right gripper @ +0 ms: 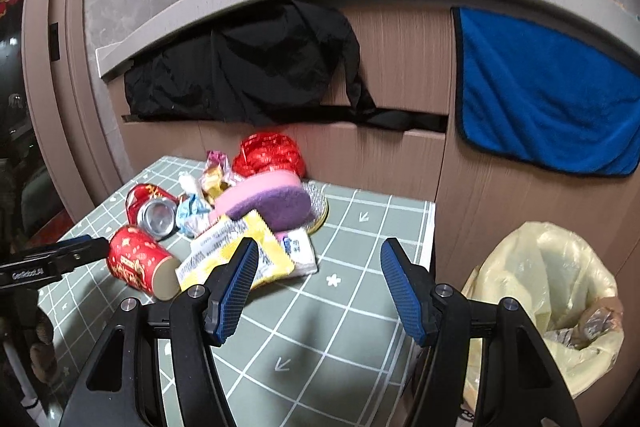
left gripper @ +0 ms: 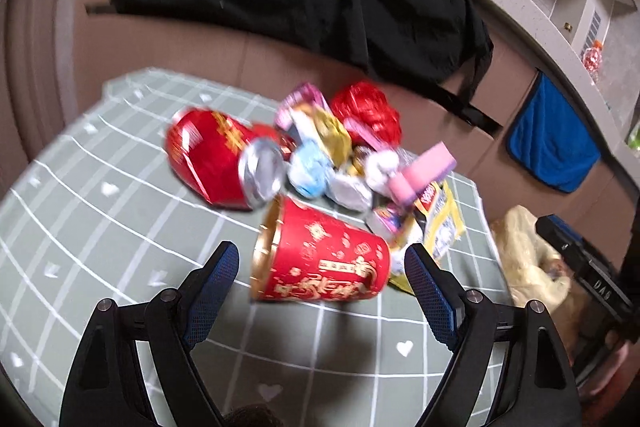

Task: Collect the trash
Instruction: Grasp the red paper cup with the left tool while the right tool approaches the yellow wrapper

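Observation:
A pile of trash lies on the green checked table (left gripper: 100, 163): a red paper cup on its side (left gripper: 320, 259), a crushed red can (left gripper: 216, 159), a pink and purple sponge (left gripper: 424, 171), a yellow wrapper (left gripper: 440, 223), a crumpled red wrapper (left gripper: 366, 111) and small candy wrappers. My left gripper (left gripper: 322, 267) is open, its fingers on either side of the red cup without touching it. My right gripper (right gripper: 316, 263) is open and empty above the table, just right of the yellow wrapper (right gripper: 240, 251). The red cup (right gripper: 138, 263), can (right gripper: 154, 211) and sponge (right gripper: 268, 199) also show in the right wrist view.
A bin lined with a yellow bag (right gripper: 548, 303) stands on the floor right of the table and holds some trash. A black cloth (right gripper: 248, 67) and a blue towel (right gripper: 552, 95) hang on the wooden panel behind. The table's right edge (right gripper: 430, 247) is close to my right gripper.

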A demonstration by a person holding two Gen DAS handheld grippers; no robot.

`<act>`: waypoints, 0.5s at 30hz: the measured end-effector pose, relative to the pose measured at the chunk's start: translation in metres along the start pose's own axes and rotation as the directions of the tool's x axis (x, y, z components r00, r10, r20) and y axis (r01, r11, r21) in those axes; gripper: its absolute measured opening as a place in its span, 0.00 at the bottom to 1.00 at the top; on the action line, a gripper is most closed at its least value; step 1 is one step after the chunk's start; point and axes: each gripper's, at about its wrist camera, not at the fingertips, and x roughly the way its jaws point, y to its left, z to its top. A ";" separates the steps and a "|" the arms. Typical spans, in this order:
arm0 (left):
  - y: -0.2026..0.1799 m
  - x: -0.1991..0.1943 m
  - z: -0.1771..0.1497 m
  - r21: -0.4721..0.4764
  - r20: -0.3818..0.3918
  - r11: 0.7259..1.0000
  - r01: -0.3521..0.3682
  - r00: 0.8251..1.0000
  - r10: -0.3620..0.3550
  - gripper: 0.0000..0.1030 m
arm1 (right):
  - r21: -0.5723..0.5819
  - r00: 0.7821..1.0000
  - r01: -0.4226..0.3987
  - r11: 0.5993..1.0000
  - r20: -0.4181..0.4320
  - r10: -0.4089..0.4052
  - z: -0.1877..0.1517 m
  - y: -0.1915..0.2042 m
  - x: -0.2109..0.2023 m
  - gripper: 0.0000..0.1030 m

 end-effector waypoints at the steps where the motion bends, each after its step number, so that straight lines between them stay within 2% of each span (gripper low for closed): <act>1: 0.000 0.003 0.000 -0.007 -0.008 1.000 0.020 1.000 -0.021 0.78 | 0.002 1.000 0.000 1.000 -0.003 0.000 -0.001 -0.001 0.000 0.59; 3: 0.001 0.010 0.003 -0.007 -0.027 0.999 0.050 0.998 -0.050 0.68 | 0.006 1.000 0.003 1.000 -0.008 -0.003 -0.003 -0.005 0.000 0.59; 8: 0.010 0.030 0.015 -0.067 -0.082 0.995 0.078 0.993 -0.084 0.65 | 0.010 1.000 0.019 1.000 -0.016 -0.018 -0.005 -0.011 -0.001 0.59; 10: 0.016 0.038 0.016 -0.122 -0.121 0.987 0.103 0.986 -0.117 0.51 | 0.008 1.000 0.024 1.000 -0.021 -0.023 -0.005 -0.011 -0.001 0.59; 12: 0.013 0.040 0.015 -0.129 -0.141 0.984 0.121 0.980 -0.139 0.28 | 0.002 0.999 0.026 1.000 -0.035 -0.026 -0.005 -0.008 0.000 0.59; 15: 0.000 0.030 0.017 -0.076 -0.117 0.989 0.126 0.984 -0.134 0.13 | 0.006 0.996 -0.040 0.999 -0.079 0.040 -0.004 0.003 0.009 0.59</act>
